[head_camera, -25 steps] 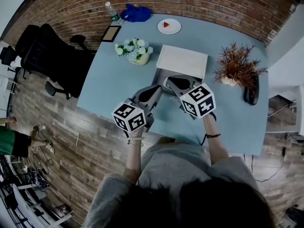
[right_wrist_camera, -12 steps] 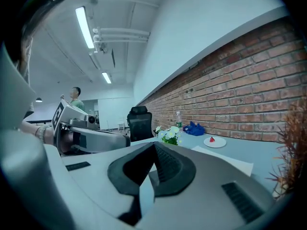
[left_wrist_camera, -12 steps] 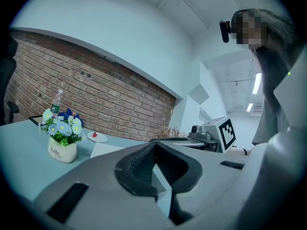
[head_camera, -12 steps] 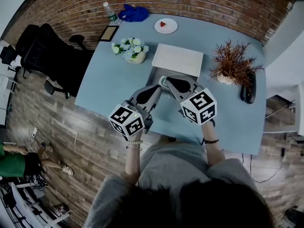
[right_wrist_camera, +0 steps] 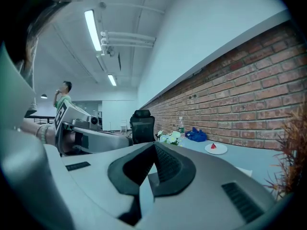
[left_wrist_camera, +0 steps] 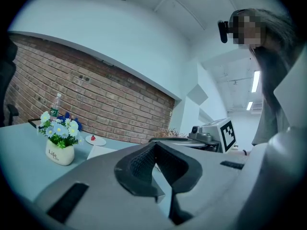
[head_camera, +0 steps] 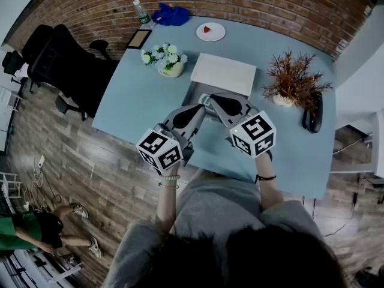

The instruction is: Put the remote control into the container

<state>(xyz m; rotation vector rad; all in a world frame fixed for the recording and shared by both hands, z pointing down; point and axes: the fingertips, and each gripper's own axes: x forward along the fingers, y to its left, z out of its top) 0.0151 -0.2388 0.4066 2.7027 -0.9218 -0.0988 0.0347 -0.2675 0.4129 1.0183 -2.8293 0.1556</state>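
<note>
A black elongated object (head_camera: pixel 313 116), apparently the remote control, lies at the table's right edge beside a dried plant. A flat white container (head_camera: pixel 223 75) rests in the middle of the blue table (head_camera: pixel 132 101), with a grey part at its near side. Over the table's near middle, my left gripper (head_camera: pixel 201 110) and right gripper (head_camera: pixel 210 101) are held close together, tips almost meeting just short of the container. Both are shut and hold nothing, as the left gripper view (left_wrist_camera: pixel 153 145) and the right gripper view (right_wrist_camera: pixel 154 145) show. The remote is well to the right of both.
A white pot of flowers (head_camera: pixel 163 62), a plate with a red piece (head_camera: pixel 210 31), a bottle (head_camera: pixel 143 15), a blue cloth (head_camera: pixel 171 15) and a dark frame (head_camera: pixel 139 38) stand along the back. The dried plant (head_camera: pixel 292 83) is at the right, a black office chair (head_camera: pixel 60 65) left of the table.
Both grippers have stayed nearly in place and stayed shut. The view has shifted a little, and a person on the floor at the left has walked toward the bottom.
</note>
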